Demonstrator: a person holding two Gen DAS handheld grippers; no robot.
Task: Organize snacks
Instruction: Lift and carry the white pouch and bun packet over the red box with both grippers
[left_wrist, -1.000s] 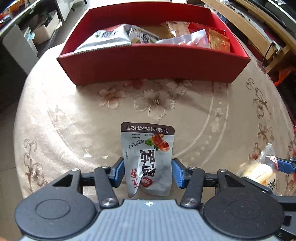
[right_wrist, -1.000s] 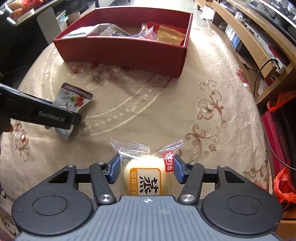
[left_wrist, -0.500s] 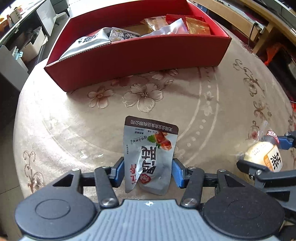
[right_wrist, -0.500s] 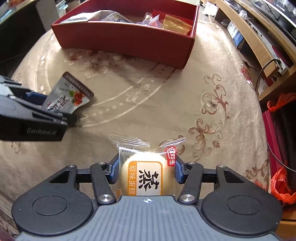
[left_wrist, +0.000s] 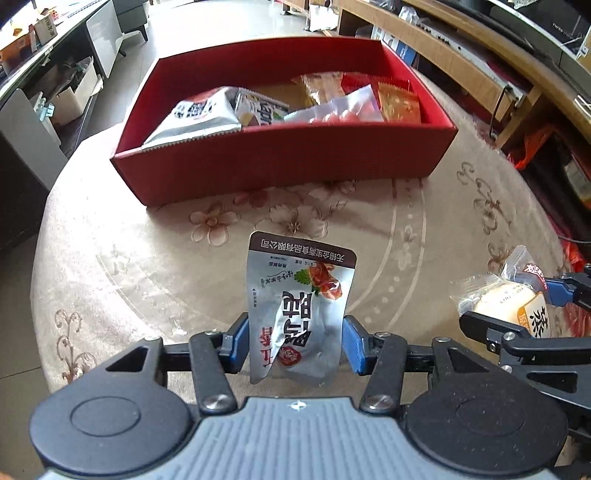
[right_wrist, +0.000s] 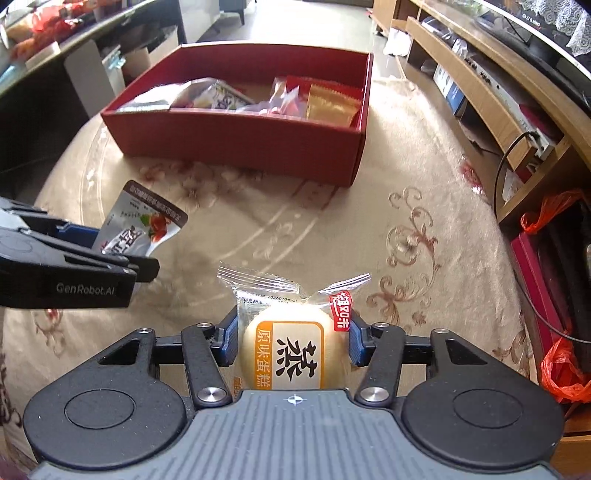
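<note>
On the left, we see our left gripper (left_wrist: 295, 341) holding a silver snack pouch (left_wrist: 299, 306) with a brown band on top. Both blue pads (left_wrist: 238, 343) press on the sides of the pouch, so the jaws are clamped on it. The pouch sticks up out of the gripper, above the beige flowered tablecloth (left_wrist: 147, 266).

In the middle, farther back on the round table, sits the red box (left_wrist: 288, 162). It is open on top. Inside, from left to right, we see a big silver bag (left_wrist: 199, 118), a small white packet (left_wrist: 260, 110), a clear pink wrapper (left_wrist: 336, 109) and an orange packet (left_wrist: 399, 105).

On the right, our right gripper (right_wrist: 293, 341) holds a wrapped steamed cake (right_wrist: 291, 349). The cake is round and pale yellow, in a clear wrapper with an orange and white label. The blue pads touch both sides of it, so these jaws are squeezed on the cake. The cake is also up off the tablecloth, well apart from the red box.

Past the table on the right stands a long wooden shelf (right_wrist: 491, 92), and an orange plastic bag (right_wrist: 561, 369) lies on the floor.
</note>
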